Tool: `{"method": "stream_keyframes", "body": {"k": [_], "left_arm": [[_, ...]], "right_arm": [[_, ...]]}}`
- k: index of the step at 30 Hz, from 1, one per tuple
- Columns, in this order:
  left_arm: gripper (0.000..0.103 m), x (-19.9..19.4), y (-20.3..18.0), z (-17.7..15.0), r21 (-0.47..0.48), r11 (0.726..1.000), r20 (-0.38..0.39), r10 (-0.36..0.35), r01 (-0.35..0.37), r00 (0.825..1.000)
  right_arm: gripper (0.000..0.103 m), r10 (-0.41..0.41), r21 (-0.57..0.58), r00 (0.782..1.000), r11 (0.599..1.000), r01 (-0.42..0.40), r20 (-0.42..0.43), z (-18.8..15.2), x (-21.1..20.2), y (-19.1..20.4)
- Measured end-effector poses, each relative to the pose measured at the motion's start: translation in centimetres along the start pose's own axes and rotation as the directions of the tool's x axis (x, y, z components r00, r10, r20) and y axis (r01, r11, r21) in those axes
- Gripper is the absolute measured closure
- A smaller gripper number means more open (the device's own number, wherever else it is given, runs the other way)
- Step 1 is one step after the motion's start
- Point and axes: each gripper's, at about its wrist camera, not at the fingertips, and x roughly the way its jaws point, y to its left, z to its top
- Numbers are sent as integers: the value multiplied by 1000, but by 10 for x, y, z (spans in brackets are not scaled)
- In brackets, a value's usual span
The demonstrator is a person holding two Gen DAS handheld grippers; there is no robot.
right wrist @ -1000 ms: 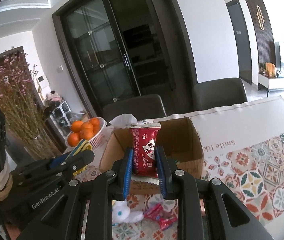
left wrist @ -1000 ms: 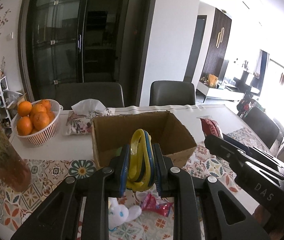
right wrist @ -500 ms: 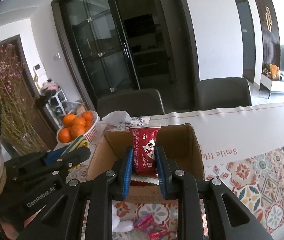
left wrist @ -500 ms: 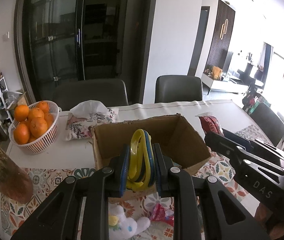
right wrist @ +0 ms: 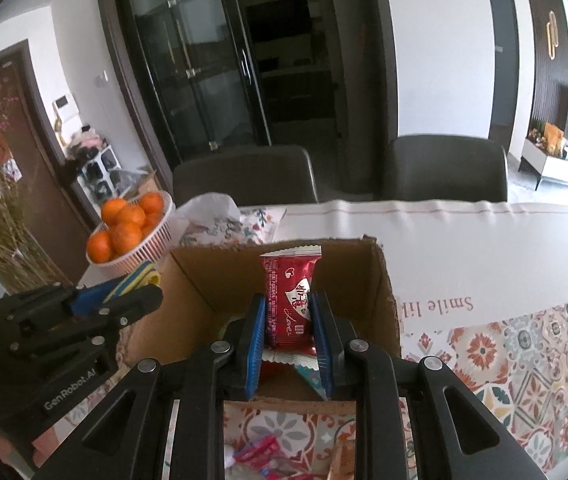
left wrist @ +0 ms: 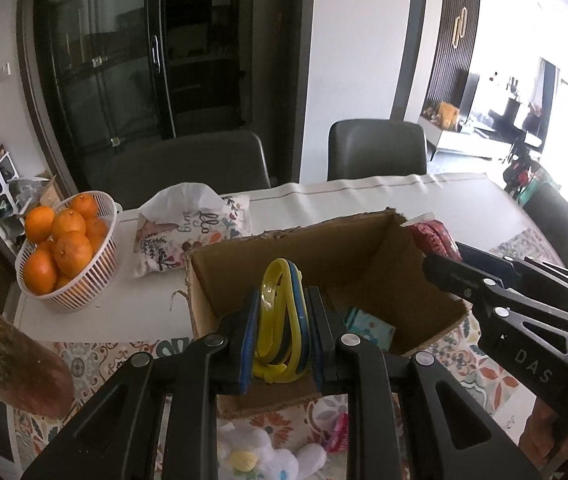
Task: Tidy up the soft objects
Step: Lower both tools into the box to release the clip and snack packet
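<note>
Two grippers pinch goods: left gripper (left wrist: 280, 332) yellow-blue bands (left wrist: 282, 312), perhaps silicone; right gripper (right wrist: 287, 332) glossy red packet (right wrist: 290, 300).

Bench (left wrist: 100, 320) — white top, its near part covered by a patterned cloth (right wrist: 524, 360). Directly on it: an open cardboard box (left wrist: 364, 264) mid-bench; a white basket of oranges (left wrist: 64, 252) toward the far left corner, a floral tissue pack (left wrist: 192, 232) beside it; a white plush toy (left wrist: 260, 460) and a red wrapper (left wrist: 336, 436) at the near edge.

The white plush toy (left wrist: 264, 458) is cut off by the bottom edge.
</note>
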Motion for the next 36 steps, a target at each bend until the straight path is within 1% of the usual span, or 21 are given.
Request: {"method": "stream_keyframes", "body": {"k": [7,13,18,20,22,24,25,28,31,36], "left_arm": [[80,22,2,-1,6,1000,-51,9,-9,999],[80,37,3,-4,-6,1000,-89,4,-5,996],[79,45,2,-8,4,1000,-111,7,-7,994],[77,48,1,-9,9,1000,-122,10,-9,993],[76,49,0,-10,9,1000,-133,6,-5,991],[74,51,0,-11,8,1000,-145,2,-1,989],[70,52,0,-12,9,1000,-150,0,2,989],[56,49,-1,-12,9,1000,-142,6,-5,990],[54,43,-2,-12,6,1000,-134,15,-14,991],[50,29,-3,-14,6,1000,-113,22,-21,993]], "right_arm": [[79,11,14,997,1000,-10,-71,-5,26,-10],[79,6,22,995,1000,-4,-104,-9,39,-14],[79,7,15,992,1000,-5,-127,-12,47,-15],[79,7,13,991,1000,-6,-135,-13,49,-15],[76,12,21,990,1000,-9,-138,-13,50,-15],[73,16,26,990,1000,-12,-140,-13,51,-16],[70,19,29,990,999,-15,-142,-13,51,-17],[65,16,26,990,1000,-12,-139,-13,49,-16],[62,11,31,991,999,-7,-130,-13,45,-16],[62,-1,15,995,1000,2,-100,-13,31,-13]]}}
